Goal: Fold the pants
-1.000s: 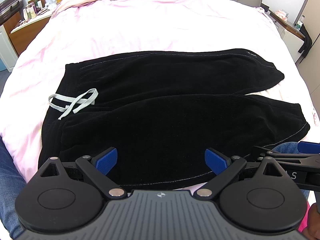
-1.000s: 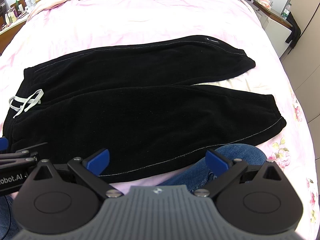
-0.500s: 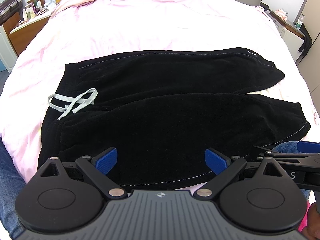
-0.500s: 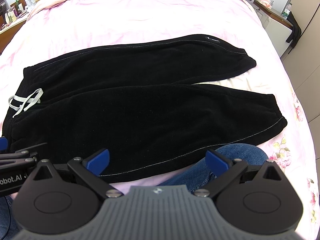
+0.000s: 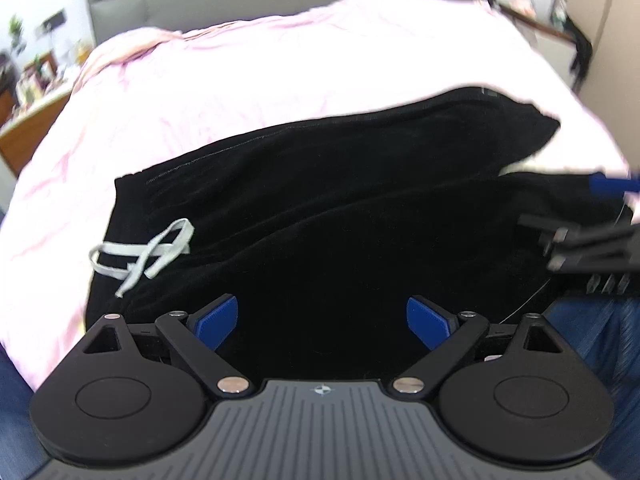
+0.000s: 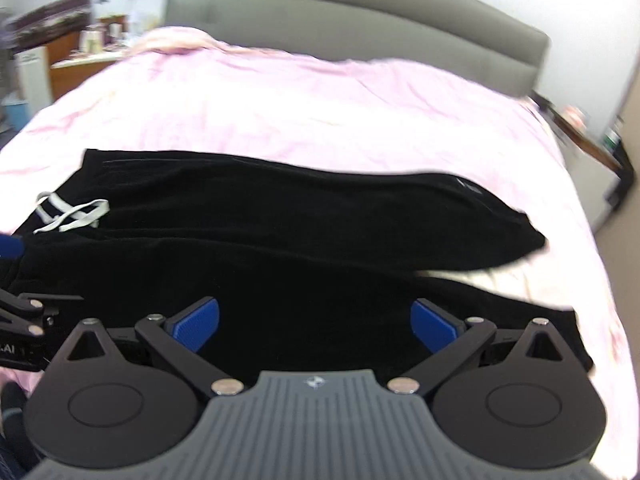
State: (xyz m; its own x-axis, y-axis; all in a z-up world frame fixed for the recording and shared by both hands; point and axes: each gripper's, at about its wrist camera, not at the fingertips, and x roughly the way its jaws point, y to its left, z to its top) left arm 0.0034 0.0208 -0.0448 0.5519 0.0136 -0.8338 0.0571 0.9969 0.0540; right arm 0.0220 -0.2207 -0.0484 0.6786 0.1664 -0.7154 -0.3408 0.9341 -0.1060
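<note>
Both tools, left [image 5: 322, 322] and right [image 6: 316, 324], have moved forward over the near leg of the black pants [image 5: 340, 216] on the pink bed [image 5: 280, 80], jaws spread wide, gripping nothing.

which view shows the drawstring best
The left wrist view: the grey drawstring lies closer and larger there, its loops and loose ends distinct on the black pants. The right wrist view shows it smaller, near the left edge.

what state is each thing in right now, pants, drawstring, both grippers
pants: unfolded, spread flat on the pink bedspread, legs side by side
drawstring: loose, lying on the waistband
left gripper: open, holding nothing, over the near leg
right gripper: open, holding nothing, over the near leg
</note>
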